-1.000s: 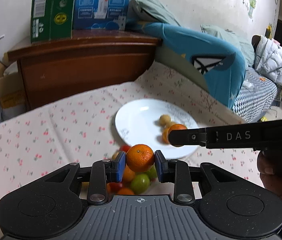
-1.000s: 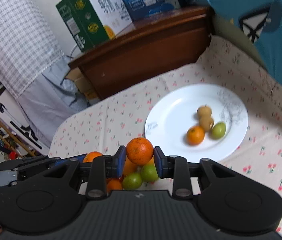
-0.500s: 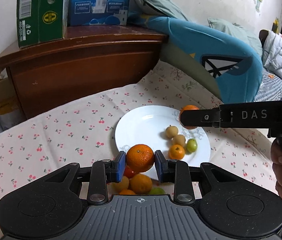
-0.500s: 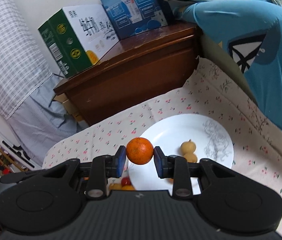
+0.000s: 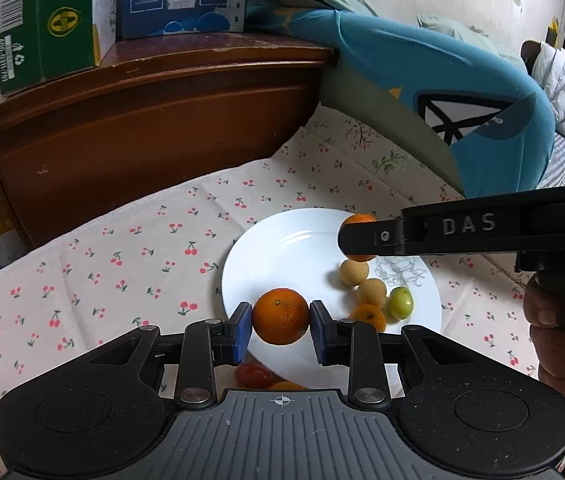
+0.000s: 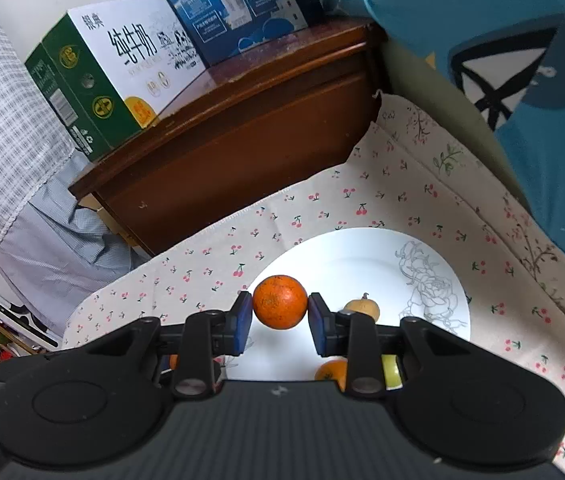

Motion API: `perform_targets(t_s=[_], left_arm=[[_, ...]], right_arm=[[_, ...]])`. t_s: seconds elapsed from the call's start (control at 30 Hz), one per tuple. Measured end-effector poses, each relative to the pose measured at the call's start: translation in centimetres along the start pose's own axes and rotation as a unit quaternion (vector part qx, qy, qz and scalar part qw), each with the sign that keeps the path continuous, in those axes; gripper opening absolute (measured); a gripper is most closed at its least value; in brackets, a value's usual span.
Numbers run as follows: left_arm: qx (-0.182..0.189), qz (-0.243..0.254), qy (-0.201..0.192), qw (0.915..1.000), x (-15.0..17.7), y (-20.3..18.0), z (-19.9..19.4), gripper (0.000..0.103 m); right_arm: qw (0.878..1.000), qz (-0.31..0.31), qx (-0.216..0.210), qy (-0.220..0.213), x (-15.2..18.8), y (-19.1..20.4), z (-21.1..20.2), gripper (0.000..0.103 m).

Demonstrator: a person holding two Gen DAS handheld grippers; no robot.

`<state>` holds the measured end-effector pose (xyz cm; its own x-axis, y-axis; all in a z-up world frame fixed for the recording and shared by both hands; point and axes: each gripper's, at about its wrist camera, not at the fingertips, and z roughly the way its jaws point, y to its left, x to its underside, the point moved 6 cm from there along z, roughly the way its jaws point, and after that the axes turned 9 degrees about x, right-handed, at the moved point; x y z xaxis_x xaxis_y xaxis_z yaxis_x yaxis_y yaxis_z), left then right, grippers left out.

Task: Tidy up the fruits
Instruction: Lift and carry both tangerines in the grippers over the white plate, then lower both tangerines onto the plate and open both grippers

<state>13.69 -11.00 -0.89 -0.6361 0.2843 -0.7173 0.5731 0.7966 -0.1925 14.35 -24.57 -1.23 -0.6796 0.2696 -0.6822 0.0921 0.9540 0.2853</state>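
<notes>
My left gripper (image 5: 281, 327) is shut on an orange (image 5: 281, 322) and holds it over the near rim of the white plate (image 5: 282, 248). My right gripper (image 6: 280, 312) is shut on another orange (image 6: 279, 306) above the plate (image 6: 362, 256). In the left wrist view the right gripper (image 5: 356, 238) reaches in from the right, its orange above the plate's far side. On the plate lie two tan fruits (image 5: 353, 272), a green fruit (image 5: 400, 302) and a small orange (image 5: 369, 316).
A red fruit (image 5: 253, 374) and another orange one lie on the cherry-print cloth (image 5: 122, 264) under my left gripper. A wooden cabinet (image 5: 154, 128) with cartons (image 5: 50, 20) stands behind. A blue cushion (image 5: 462, 96) lies at the right.
Both grippers have moved forward over the plate, each still holding its orange. The fruit pile on the cloth has slipped under and behind them.
</notes>
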Motion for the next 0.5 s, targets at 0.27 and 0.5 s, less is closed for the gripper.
perform_targets(t_s=[0.27, 0.5], left_arm=[[0.004, -0.006, 0.017, 0.9998, -0.1, 0.2, 2.2, 0.028], [0.014, -0.012, 0.024, 0.9995, -0.1, 0.2, 3.5, 0.028]], right_arm=[[1.0, 0.014, 0.011, 0.019, 0.1, -0.9, 2.1, 0.03], [0.999, 0.032, 0.021, 0.03, 0.2, -1.7, 3.0, 0.031]])
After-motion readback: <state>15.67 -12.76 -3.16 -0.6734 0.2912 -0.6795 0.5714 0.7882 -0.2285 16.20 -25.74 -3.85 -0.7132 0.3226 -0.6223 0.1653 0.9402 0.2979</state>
